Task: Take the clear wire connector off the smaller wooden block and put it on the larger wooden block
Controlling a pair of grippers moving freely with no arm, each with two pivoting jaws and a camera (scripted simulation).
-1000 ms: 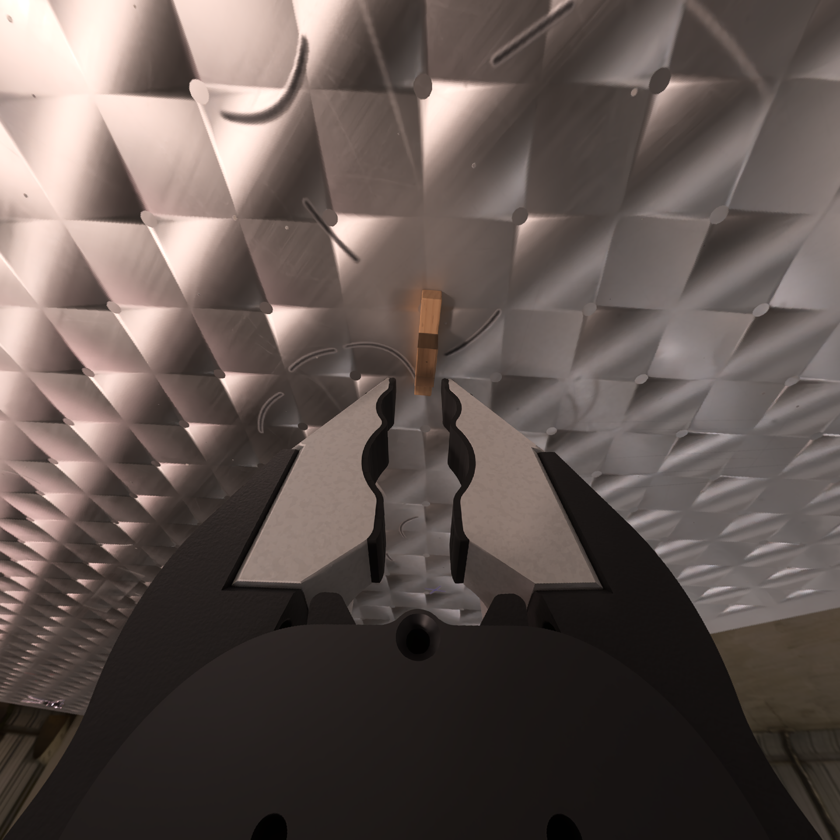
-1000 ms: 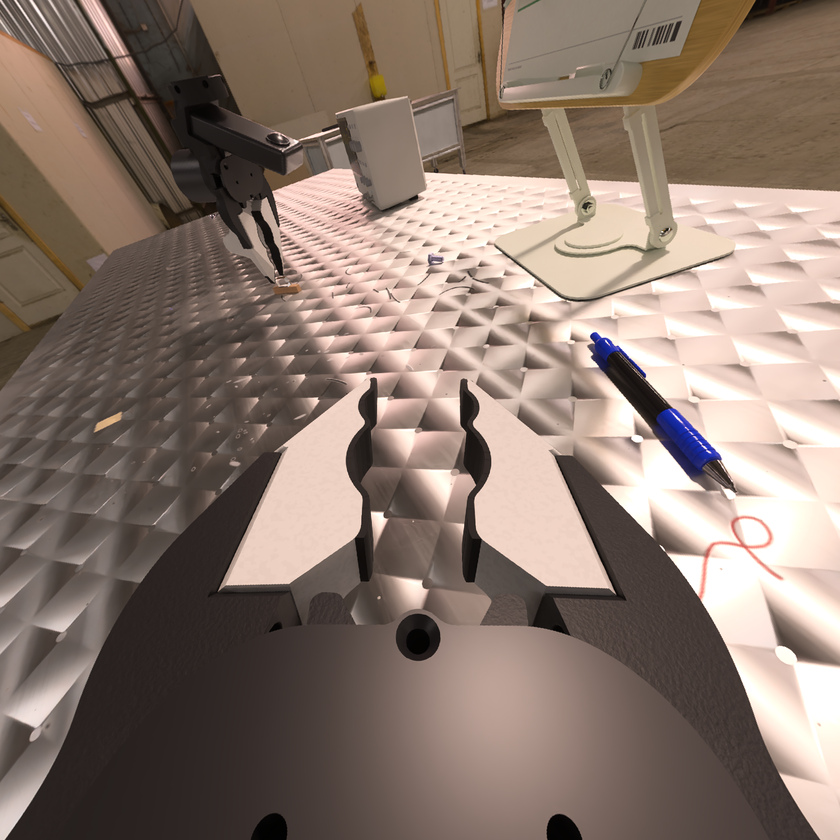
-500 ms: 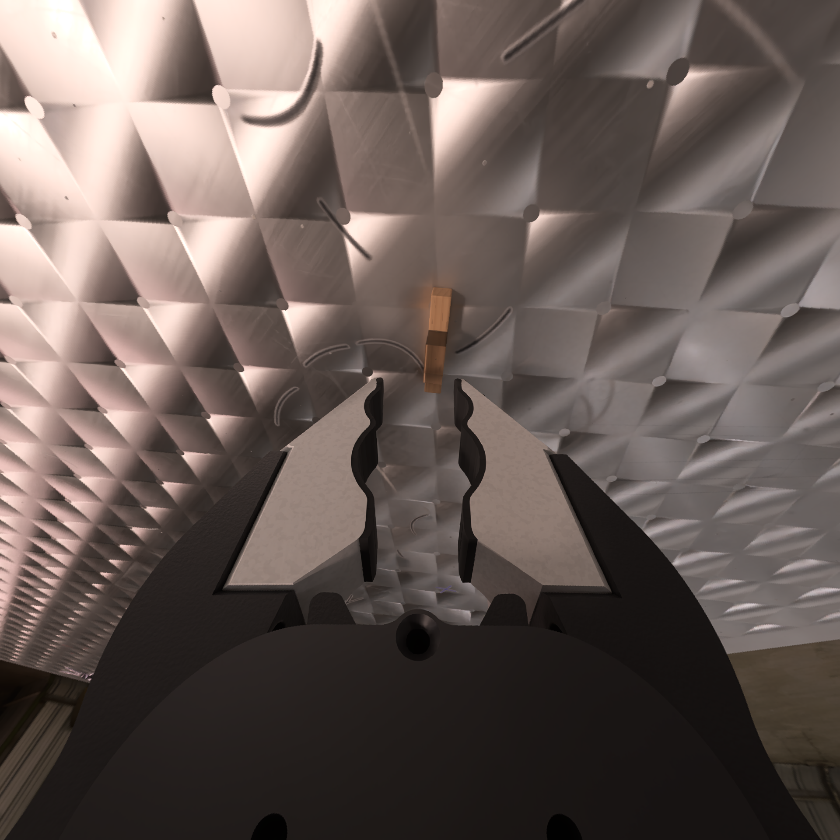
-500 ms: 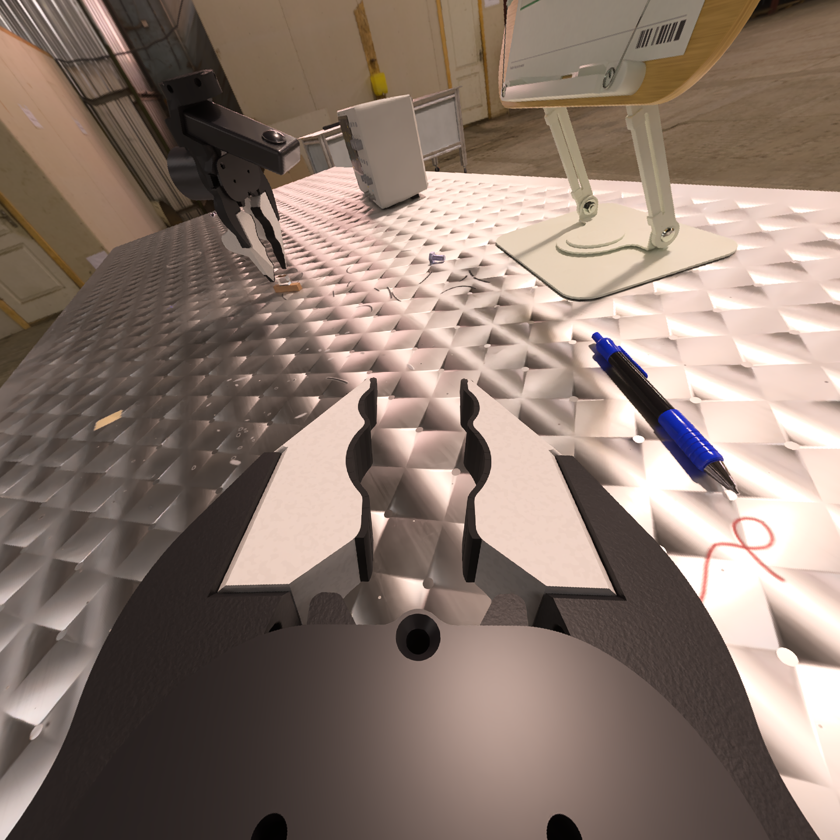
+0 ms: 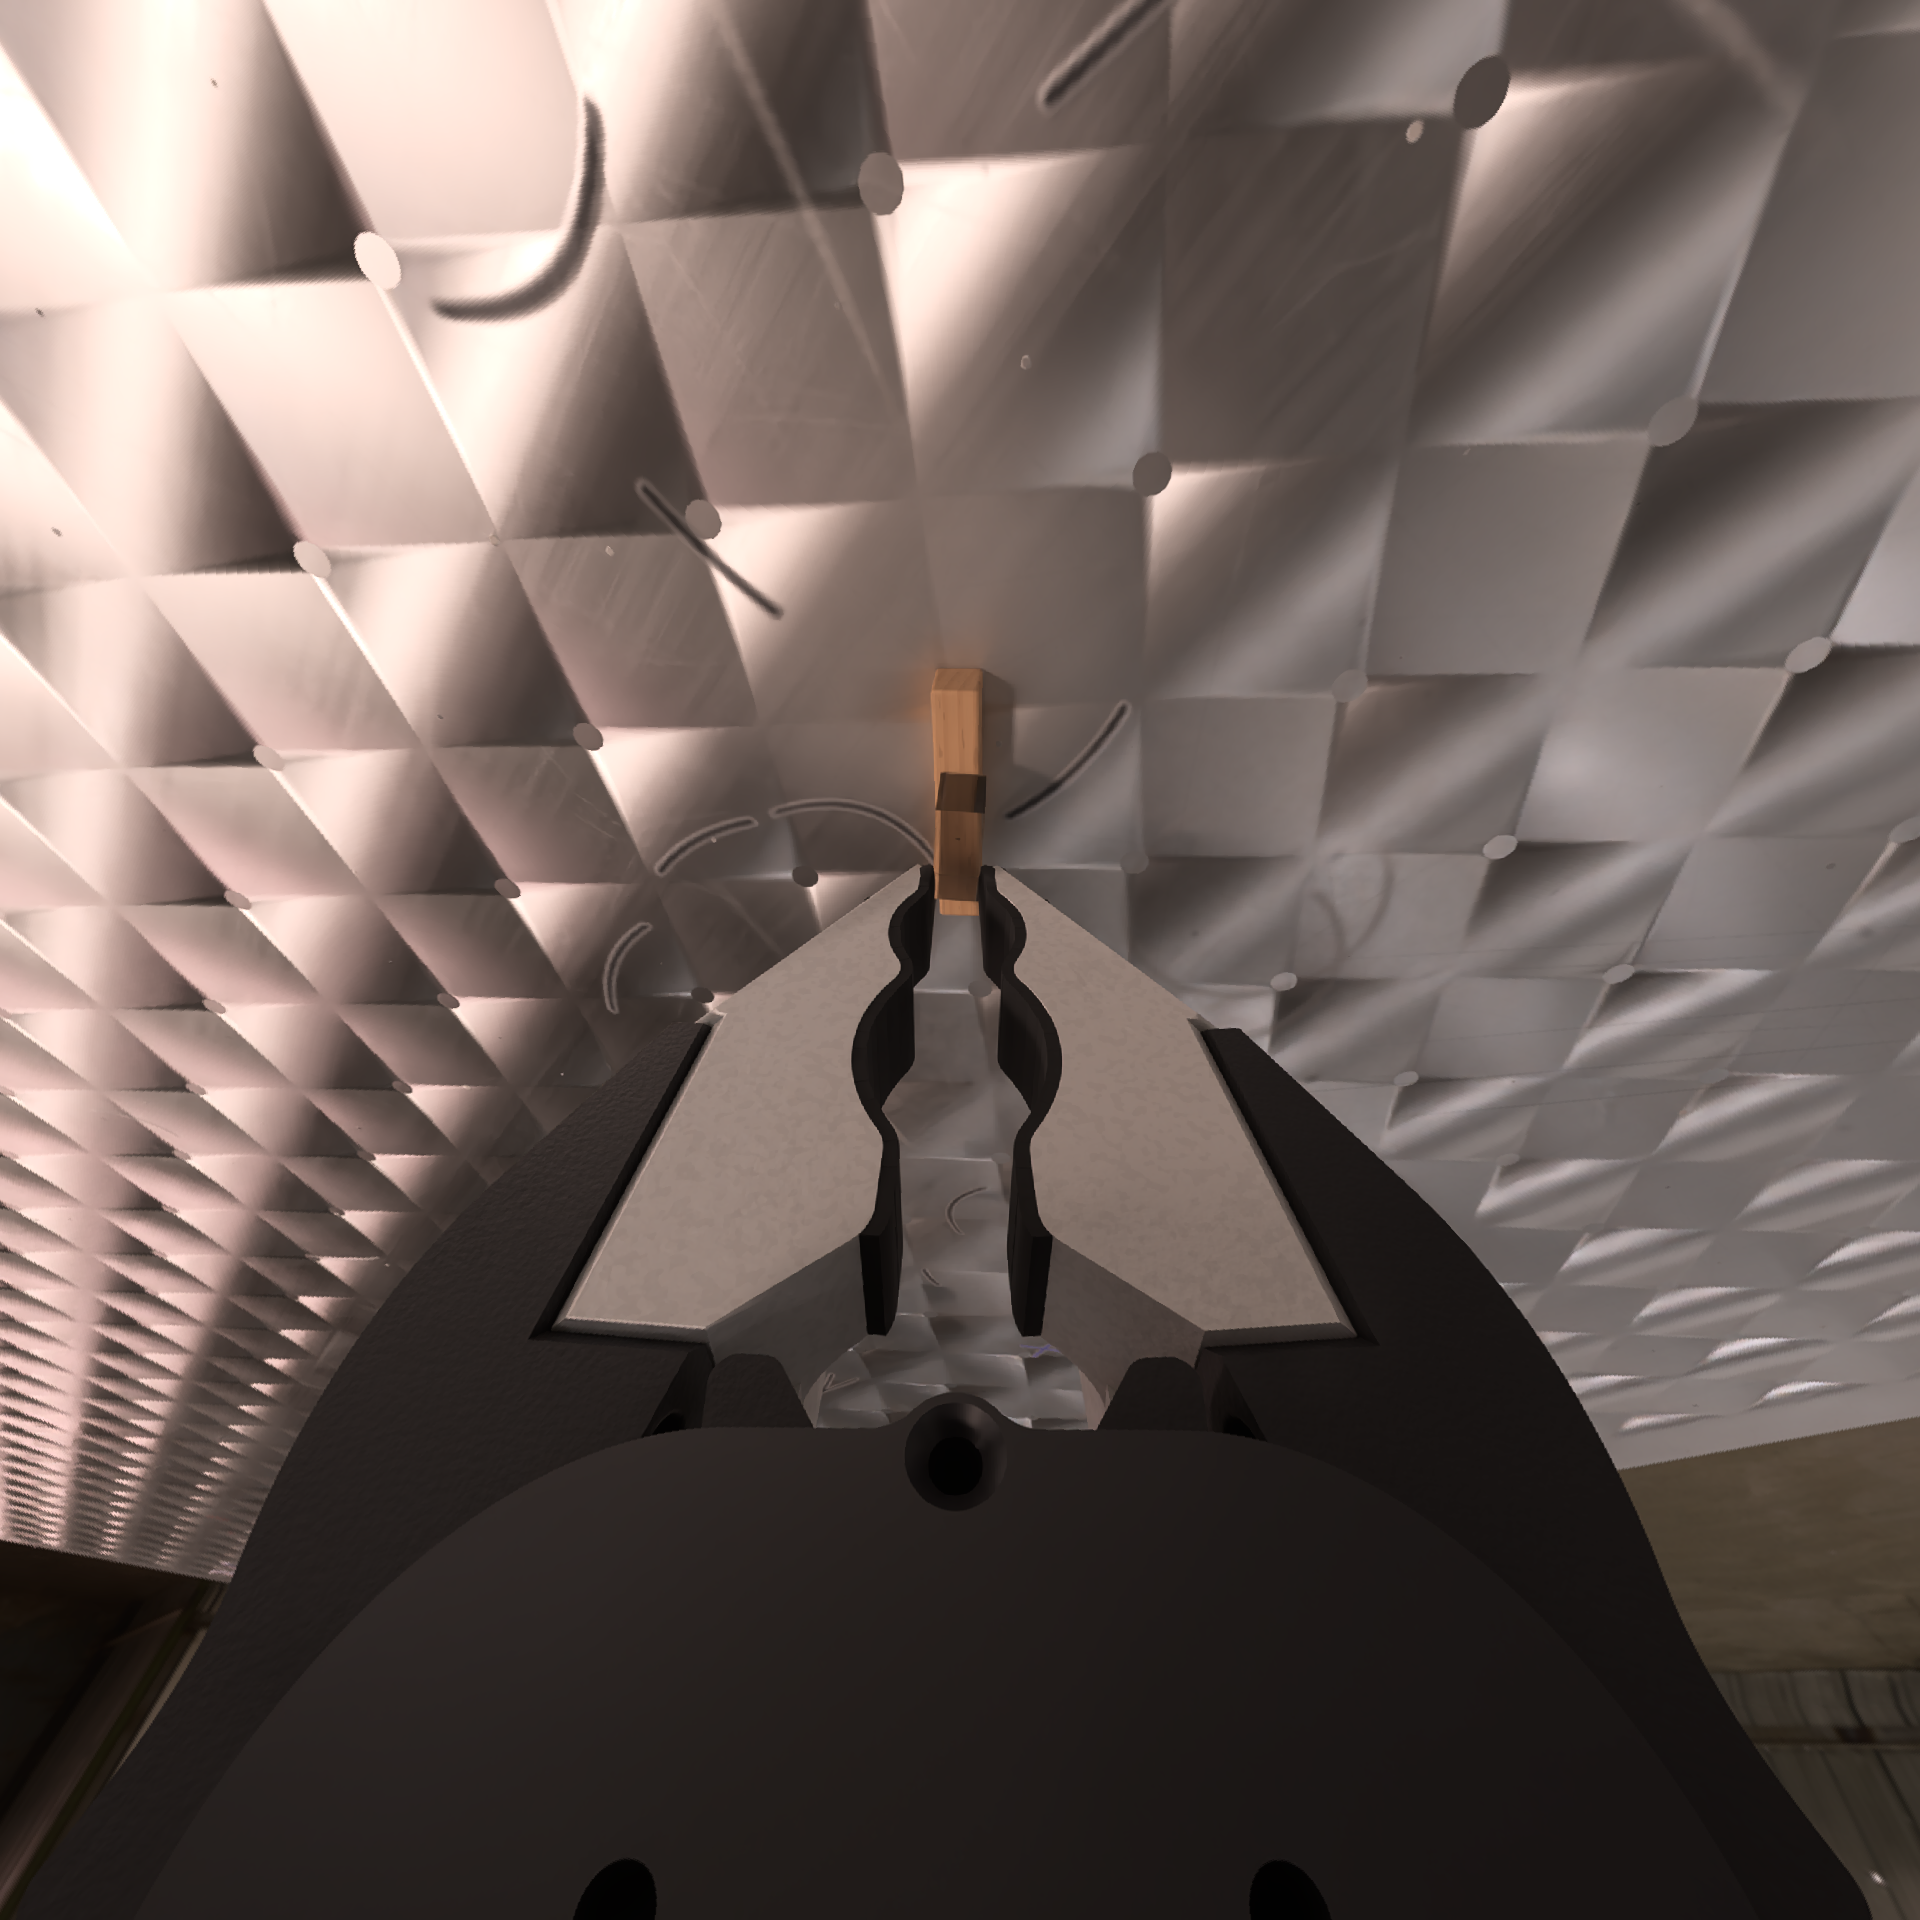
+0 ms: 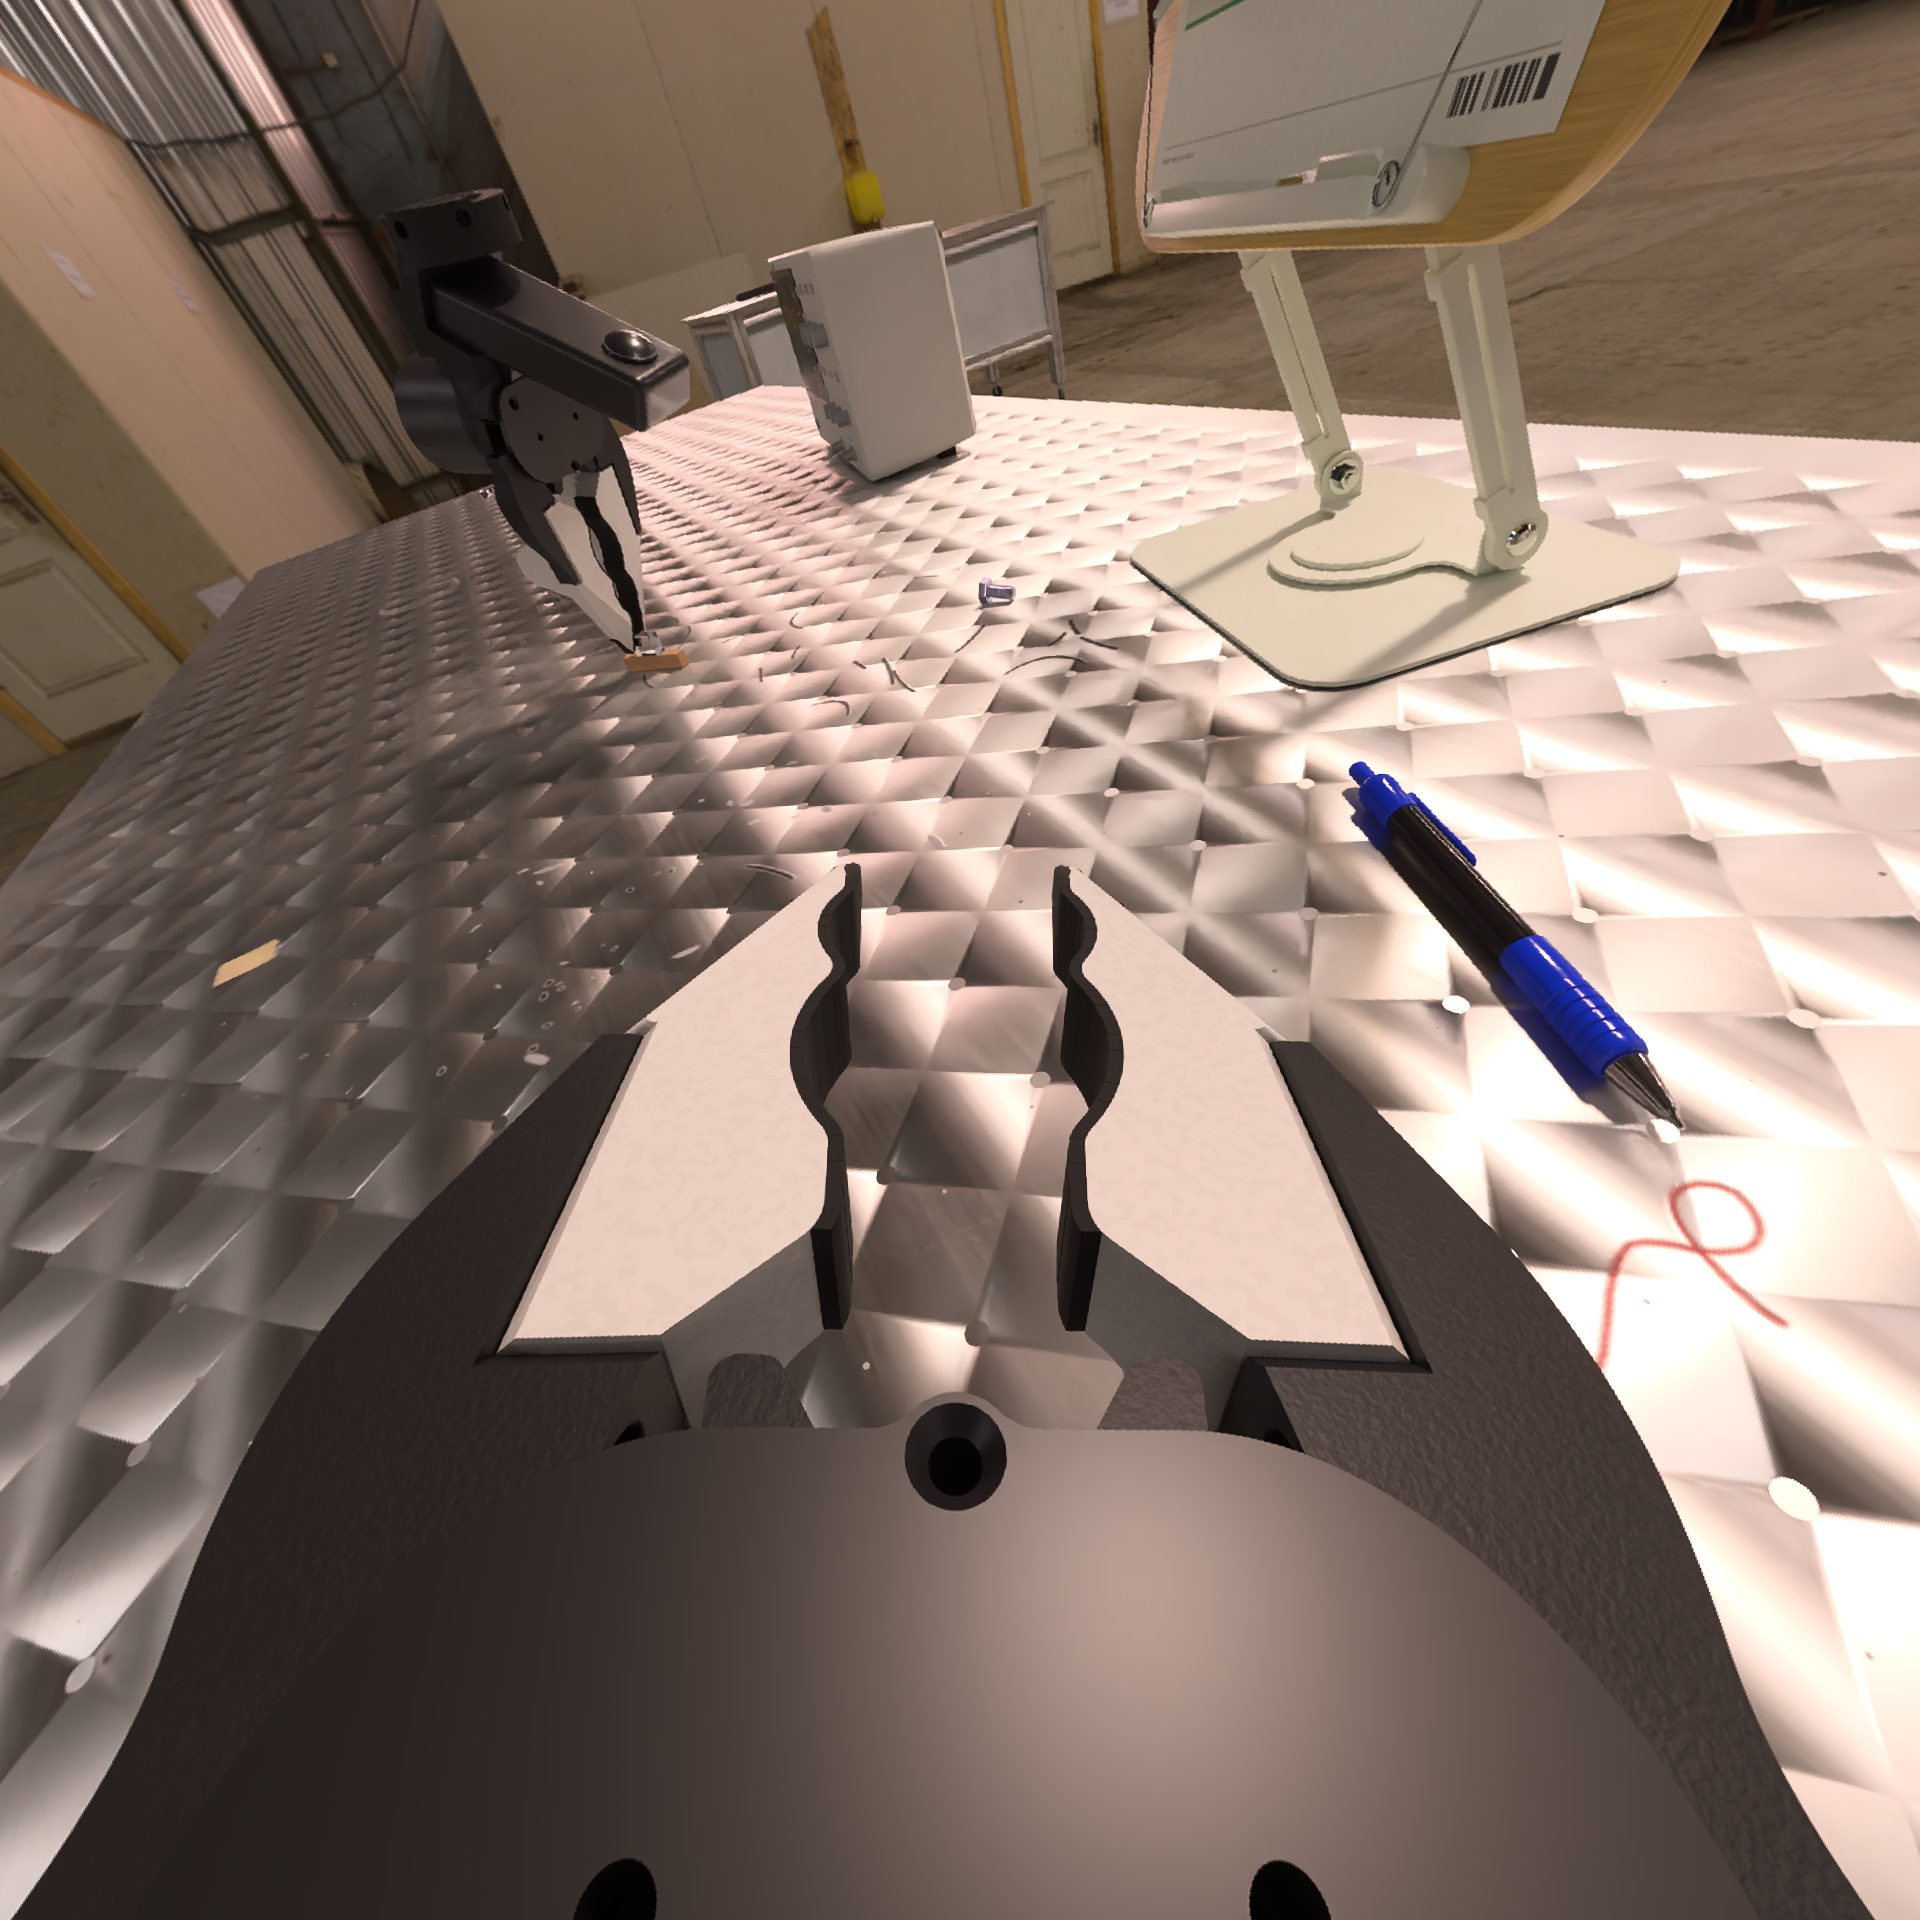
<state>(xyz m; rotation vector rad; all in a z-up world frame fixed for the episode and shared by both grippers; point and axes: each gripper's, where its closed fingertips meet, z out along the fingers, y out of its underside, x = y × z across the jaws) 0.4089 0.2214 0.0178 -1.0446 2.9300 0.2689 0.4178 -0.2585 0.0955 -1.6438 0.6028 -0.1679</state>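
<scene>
Since you're working over that big embossed silver metal table (image 6: 1039,790), I'll start there: it fills both views. At its far side stands a cream hinged stand with a wood-backed panel (image 6: 1403,582), with a white boxy unit (image 6: 883,343) left of it.

Your right gripper (image 6: 954,894) hangs over bare table, jaws wide apart and empty. Your left gripper (image 5: 958,883) is tipped steeply down with its jaws set close together, a slim gap between them. They sit either side of the near end of the small tan wooden block (image 5: 958,727). Can't tell if they touch it.

A blue and black click pen (image 6: 1507,935) lies to the right, with a red thread loop (image 6: 1683,1268) nearer the camera. A flat pale wooden piece (image 6: 246,961) lies well apart on the left.

The clear wire connector (image 5: 960,795) sits across the tan block's middle, just beyond the left fingertips. A tiny bluish clear bit (image 6: 994,592) lies near the stand.
</scene>
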